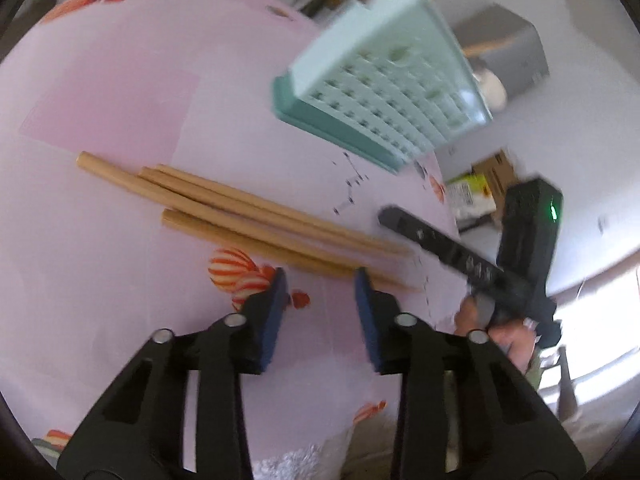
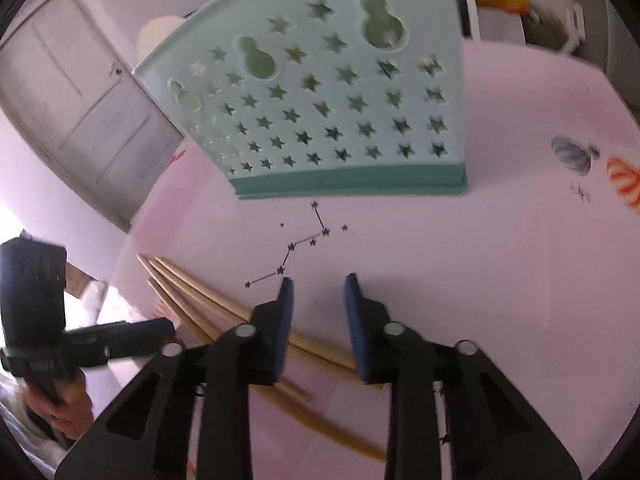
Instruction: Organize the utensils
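Jaws parted over chopsticks [image 1: 248,216]; only right wrist shows door [image 2: 80,112].

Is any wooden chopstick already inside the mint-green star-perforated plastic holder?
No: the wooden chopsticks all lie on the pink tablecloth in front of the mint-green star-perforated holder, none inserted.

We are in a home, by our reading: a table under a pink printed tablecloth [image 2: 480,240], a white panelled door [image 2: 80,92], wooden chopsticks [image 1: 240,216] and a mint utensil holder [image 2: 340,100].
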Demonstrator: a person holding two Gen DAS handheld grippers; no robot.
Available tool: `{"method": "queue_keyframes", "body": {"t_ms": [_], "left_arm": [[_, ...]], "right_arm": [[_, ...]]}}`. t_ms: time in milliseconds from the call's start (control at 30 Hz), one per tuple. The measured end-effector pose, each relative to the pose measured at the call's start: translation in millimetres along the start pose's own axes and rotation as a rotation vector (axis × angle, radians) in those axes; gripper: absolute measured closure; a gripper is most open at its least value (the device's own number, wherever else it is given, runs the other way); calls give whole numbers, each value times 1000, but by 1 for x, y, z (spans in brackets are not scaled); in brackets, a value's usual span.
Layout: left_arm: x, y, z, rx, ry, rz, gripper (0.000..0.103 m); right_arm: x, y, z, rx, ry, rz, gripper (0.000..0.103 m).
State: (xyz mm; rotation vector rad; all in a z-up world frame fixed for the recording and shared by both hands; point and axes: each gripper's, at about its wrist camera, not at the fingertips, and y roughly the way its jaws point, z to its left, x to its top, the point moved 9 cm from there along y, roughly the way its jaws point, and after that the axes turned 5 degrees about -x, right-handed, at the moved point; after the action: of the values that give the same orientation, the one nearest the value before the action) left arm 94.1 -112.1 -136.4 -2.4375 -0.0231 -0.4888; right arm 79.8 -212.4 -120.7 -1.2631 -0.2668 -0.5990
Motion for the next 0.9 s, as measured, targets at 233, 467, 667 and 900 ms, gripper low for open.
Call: {"method": "queue_keyframes", "body": {"t_ms": [233,467,667,900], "left_arm": [[11,11,-5,65,30,-18,80],[13,14,-10,194,91,-20,86],[18,17,-13,311,170,-65,100],[35,2,8,349,140,-100,103]], "right_arm": [[-36,-10,17,10,-48,62,97],[-67,-26,35,22,-62,82,98],[-72,-29,44,-2,-77,68,100],[-62,-36,20,-53,-32,43,101]]}}
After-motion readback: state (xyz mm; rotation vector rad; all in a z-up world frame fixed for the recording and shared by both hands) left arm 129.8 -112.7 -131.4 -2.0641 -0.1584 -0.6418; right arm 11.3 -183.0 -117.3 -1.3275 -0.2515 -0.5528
